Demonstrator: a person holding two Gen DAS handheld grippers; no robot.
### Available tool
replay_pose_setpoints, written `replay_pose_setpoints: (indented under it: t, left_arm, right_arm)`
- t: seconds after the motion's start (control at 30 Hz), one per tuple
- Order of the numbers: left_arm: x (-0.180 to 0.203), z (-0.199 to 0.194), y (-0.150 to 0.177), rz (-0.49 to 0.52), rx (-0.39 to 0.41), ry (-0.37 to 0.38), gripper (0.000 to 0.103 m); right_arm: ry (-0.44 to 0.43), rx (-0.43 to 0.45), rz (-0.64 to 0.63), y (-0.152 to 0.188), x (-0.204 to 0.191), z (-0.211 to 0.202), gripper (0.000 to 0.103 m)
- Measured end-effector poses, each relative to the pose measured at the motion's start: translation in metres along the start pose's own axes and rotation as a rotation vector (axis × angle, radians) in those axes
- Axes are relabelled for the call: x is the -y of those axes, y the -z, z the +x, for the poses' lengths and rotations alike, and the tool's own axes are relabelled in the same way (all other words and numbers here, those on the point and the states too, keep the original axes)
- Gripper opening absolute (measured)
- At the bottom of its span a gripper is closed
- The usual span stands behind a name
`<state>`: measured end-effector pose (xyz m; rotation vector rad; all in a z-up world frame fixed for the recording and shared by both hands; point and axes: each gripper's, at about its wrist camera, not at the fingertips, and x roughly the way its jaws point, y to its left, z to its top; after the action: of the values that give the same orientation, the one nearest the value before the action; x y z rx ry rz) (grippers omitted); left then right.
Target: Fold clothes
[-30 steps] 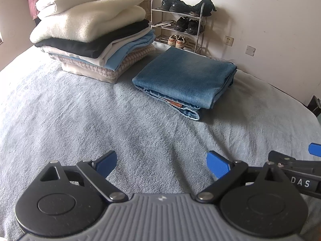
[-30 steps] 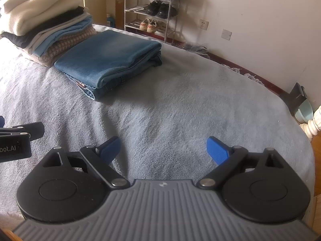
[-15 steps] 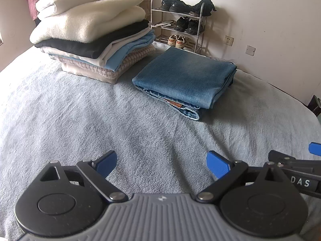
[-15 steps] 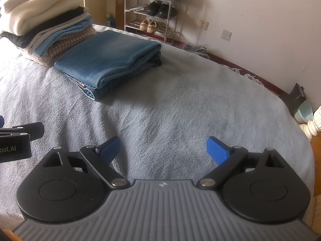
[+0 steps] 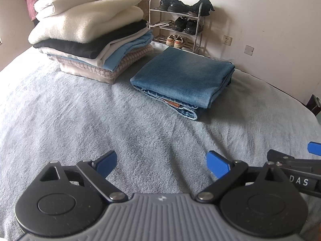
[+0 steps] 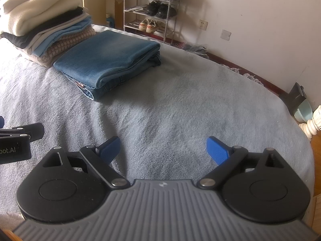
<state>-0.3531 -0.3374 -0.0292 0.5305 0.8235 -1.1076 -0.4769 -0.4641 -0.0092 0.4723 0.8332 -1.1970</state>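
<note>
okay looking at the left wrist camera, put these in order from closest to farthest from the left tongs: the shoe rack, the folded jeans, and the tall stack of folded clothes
1. Folded jeans, ahead and slightly right on the blanket, nearest the left tongs.
2. Stack of folded clothes, farther back on the left, just behind the jeans' near edge.
3. Shoe rack, against the wall beyond the bed, farthest.

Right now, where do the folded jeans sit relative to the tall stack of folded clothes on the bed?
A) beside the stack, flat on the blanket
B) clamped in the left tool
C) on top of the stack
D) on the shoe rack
A: the folded jeans lie flat on the grey blanket next to the stack, and both tools, left tool and right tool, are open and empty.
</note>
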Motion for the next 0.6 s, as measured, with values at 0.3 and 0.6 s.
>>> replay_pose_setpoints:
  t: [0.3,0.6]
  left_arm:
    - [0.0015,-0.0001,0.0004,0.002,-0.002,0.001,0.097]
    - [0.0018,-0.0004,0.0006,0.003,-0.005,0.003,0.097]
  right_arm:
    - [-0.001,-0.003,0.002,-0.0004,0.0005,0.0009,0.093]
    - [-0.003,-0.007,0.005,0.0005,0.0016,0.0006,0.093]
